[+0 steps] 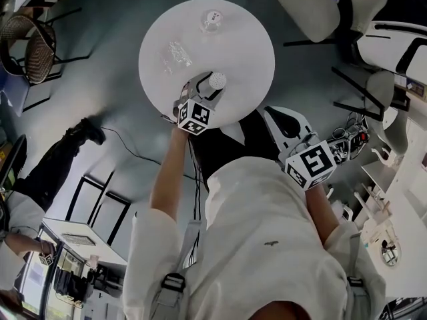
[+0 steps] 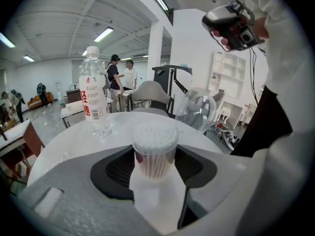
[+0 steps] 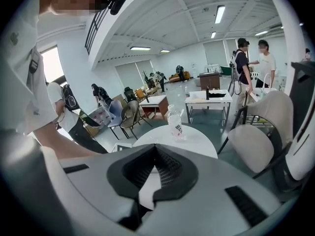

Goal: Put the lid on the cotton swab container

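The cotton swab container [image 2: 155, 154] is a small clear tub packed with white-tipped swabs, open at the top, standing on the round white table [image 1: 247, 59]. It also shows in the head view as the container [image 1: 216, 81] near the table's front edge. My left gripper [image 2: 155, 173] [image 1: 205, 91] has its jaws closed in from both sides, and the dark pads [image 2: 120, 168] press on the tub. A clear crinkled plastic piece [image 1: 177, 55] lies left of it; I cannot tell whether it is the lid. My right gripper [image 3: 154, 151] [image 1: 285, 122] is shut and empty, held off the table by my right side.
A plastic water bottle [image 2: 93, 100] [image 1: 212, 20] stands at the table's far side. A clear domed thing [image 2: 197, 109] shows past the table's right edge. Chairs [image 1: 320, 5], cables on the floor [image 1: 350, 135] and a standing person's leg [image 1: 63, 155] surround the table.
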Demonstrator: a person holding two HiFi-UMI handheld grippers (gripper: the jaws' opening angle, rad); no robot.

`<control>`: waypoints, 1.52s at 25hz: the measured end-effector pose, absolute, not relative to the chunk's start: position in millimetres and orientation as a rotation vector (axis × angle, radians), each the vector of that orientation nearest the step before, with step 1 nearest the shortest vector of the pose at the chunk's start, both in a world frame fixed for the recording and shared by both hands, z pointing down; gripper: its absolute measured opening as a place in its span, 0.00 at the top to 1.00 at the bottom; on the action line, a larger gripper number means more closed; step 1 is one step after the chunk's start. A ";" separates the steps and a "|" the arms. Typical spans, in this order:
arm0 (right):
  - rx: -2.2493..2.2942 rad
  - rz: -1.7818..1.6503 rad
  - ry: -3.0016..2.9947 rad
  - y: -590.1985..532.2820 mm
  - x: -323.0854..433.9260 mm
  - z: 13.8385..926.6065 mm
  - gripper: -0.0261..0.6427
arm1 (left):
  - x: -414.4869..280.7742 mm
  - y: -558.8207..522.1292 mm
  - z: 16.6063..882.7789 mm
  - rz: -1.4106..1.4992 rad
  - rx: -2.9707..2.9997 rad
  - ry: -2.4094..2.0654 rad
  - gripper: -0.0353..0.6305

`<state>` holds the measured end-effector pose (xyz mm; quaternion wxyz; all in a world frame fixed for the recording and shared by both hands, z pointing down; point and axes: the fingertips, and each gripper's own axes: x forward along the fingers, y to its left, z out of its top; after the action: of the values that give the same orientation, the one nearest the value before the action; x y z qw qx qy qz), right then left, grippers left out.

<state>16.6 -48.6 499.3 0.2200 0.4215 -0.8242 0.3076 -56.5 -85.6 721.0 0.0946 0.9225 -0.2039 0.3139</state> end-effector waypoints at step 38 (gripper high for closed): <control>0.745 0.960 -2.626 -21.6 50.1 462.4 0.61 | -1.2 -36.2 497.7 0.797 2.535 -1.246 0.56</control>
<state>50.1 -21.6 462.4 0.1240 0.2554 -0.9006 0.3291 -1.2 -36.2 497.7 0.1029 0.8591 -0.4223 0.2702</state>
